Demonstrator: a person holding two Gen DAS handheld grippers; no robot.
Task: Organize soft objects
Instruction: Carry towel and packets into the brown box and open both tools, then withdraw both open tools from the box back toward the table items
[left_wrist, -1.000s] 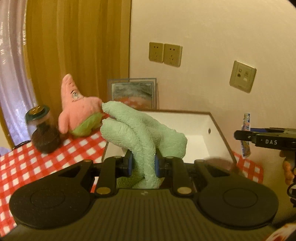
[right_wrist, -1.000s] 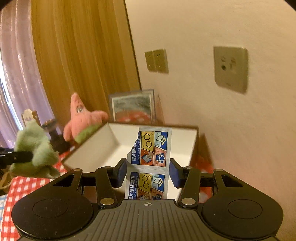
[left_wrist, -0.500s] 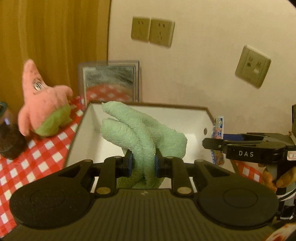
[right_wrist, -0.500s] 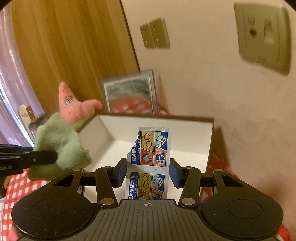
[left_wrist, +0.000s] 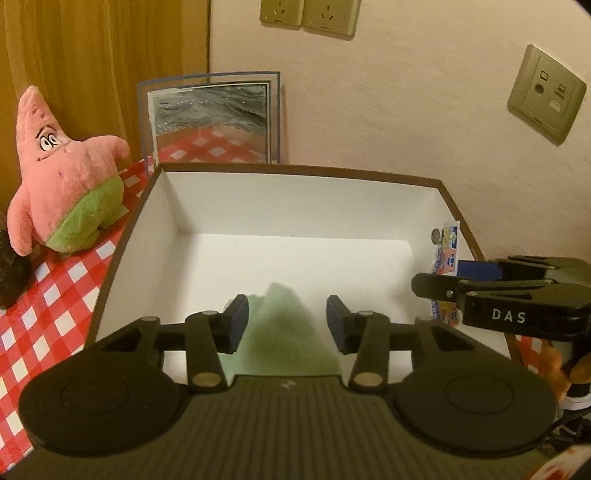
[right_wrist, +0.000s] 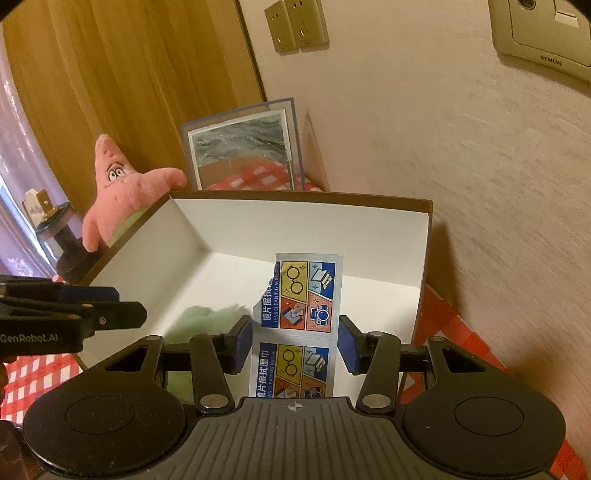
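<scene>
A pale green terry cloth (left_wrist: 284, 332), blurred, drops between the jaws of my left gripper (left_wrist: 287, 325), which are opening; the pads no longer touch it. It falls onto the near floor of the white box with a brown rim (left_wrist: 295, 171). The same cloth (right_wrist: 207, 317) shows in the right wrist view by the box's left wall. My right gripper (right_wrist: 294, 345) is shut on a strip of lens wipe packets (right_wrist: 303, 295), held upright over the box's right side. A pink starfish plush (left_wrist: 62, 177) stands left of the box.
A framed picture (left_wrist: 210, 122) leans on the wall behind the box. A dark jar (right_wrist: 62, 251) stands at the far left on the red checked tablecloth (left_wrist: 48, 295). The wall with sockets (left_wrist: 310, 14) runs close behind and right of the box.
My left gripper moved forward and down over the box, then its jaws spread and let go of the green cloth, which falls inside. My right gripper sank closer over the box, still gripping the packets.
</scene>
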